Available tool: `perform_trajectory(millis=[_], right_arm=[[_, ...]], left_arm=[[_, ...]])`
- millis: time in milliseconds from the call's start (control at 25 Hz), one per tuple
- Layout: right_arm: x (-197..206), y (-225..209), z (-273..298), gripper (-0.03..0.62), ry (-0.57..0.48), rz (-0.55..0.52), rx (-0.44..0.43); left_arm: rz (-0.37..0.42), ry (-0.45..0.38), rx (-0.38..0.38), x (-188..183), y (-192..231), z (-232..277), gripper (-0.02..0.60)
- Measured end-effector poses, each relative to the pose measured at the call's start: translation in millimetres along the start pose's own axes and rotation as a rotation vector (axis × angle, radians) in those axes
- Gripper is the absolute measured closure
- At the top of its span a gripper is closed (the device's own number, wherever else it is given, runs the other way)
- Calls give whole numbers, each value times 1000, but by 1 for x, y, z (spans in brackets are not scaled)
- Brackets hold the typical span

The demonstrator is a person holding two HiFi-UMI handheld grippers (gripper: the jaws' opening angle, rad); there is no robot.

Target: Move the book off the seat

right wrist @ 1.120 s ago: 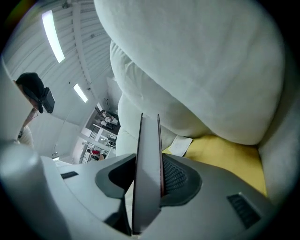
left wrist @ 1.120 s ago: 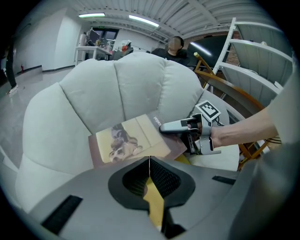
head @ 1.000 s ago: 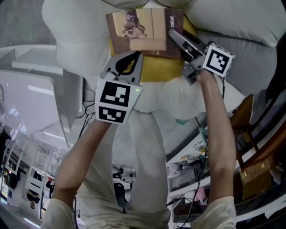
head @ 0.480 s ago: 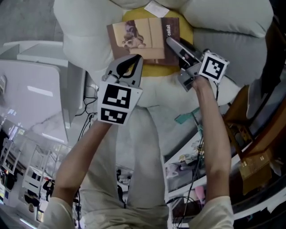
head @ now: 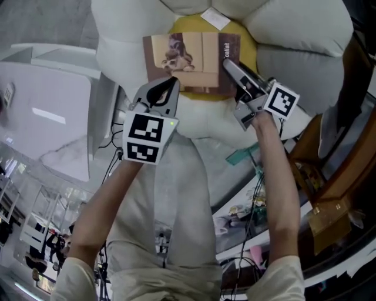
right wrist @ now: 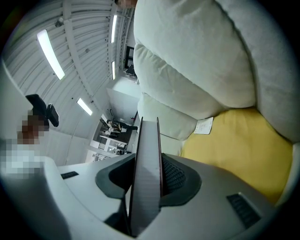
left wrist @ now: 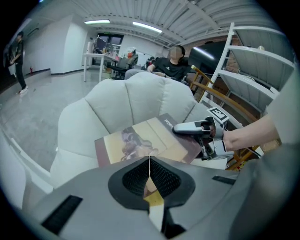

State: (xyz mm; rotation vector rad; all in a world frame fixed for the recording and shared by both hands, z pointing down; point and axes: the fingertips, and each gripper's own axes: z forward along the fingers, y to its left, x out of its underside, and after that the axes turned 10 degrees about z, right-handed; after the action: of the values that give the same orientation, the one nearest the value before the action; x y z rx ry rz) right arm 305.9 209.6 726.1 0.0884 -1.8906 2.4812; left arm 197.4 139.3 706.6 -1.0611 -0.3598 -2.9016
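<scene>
The book (head: 191, 59), brown-covered with a tan picture, hangs above the yellow seat cushion (head: 245, 47) of a puffy white armchair (head: 205, 120). My right gripper (head: 230, 66) is shut on its right side by the spine. In the right gripper view the book (right wrist: 146, 187) stands edge-on between the pads of the right gripper (right wrist: 147, 161). My left gripper (head: 170, 83) is shut, its tips at the book's near edge. The left gripper view shows the pads of the left gripper (left wrist: 149, 166) meeting just in front of the book (left wrist: 140, 140); no grip on it shows.
A white tag (head: 215, 17) lies on the cushion behind the book. A white desk (head: 53, 111) stands left of the chair, wooden furniture (head: 335, 164) to its right, cables and clutter (head: 252, 206) below. A seated person (left wrist: 173, 65) and a shelf rack (left wrist: 253, 70) are beyond the chair.
Both grippers have risen with the book and drawn it toward the seat's front. More of the yellow cushion and its white tag now show behind it.
</scene>
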Motion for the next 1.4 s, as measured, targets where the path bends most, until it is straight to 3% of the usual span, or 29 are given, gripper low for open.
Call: perform_trajectory(millis=[400, 480, 560, 720, 800, 1120, 1320, 1400], right_arm=[[21, 25, 12, 447, 88, -10, -18], [21, 30, 18, 447, 105, -19, -30], [21, 35, 23, 447, 117, -17, -48], [24, 49, 31, 447, 151, -15, -91], [26, 57, 35, 447, 169, -10, -114], [31, 85, 49, 447, 238, 40, -229], [40, 94, 64, 447, 291, 44, -241], [41, 95, 70, 447, 292, 42, -236]], left_arm=[[-207, -51, -55, 32, 57, -44, 565], [-246, -58, -89, 41, 71, -53, 540], [-338, -70, -94, 51, 84, -60, 500], [-499, -94, -41, 68, 95, -70, 351], [-555, -113, 8, 72, 94, -75, 311], [-776, -293, 272, 58, 87, -98, 302], [-773, -321, 299, 53, 87, -103, 305], [-783, -341, 293, 52, 93, -105, 339]])
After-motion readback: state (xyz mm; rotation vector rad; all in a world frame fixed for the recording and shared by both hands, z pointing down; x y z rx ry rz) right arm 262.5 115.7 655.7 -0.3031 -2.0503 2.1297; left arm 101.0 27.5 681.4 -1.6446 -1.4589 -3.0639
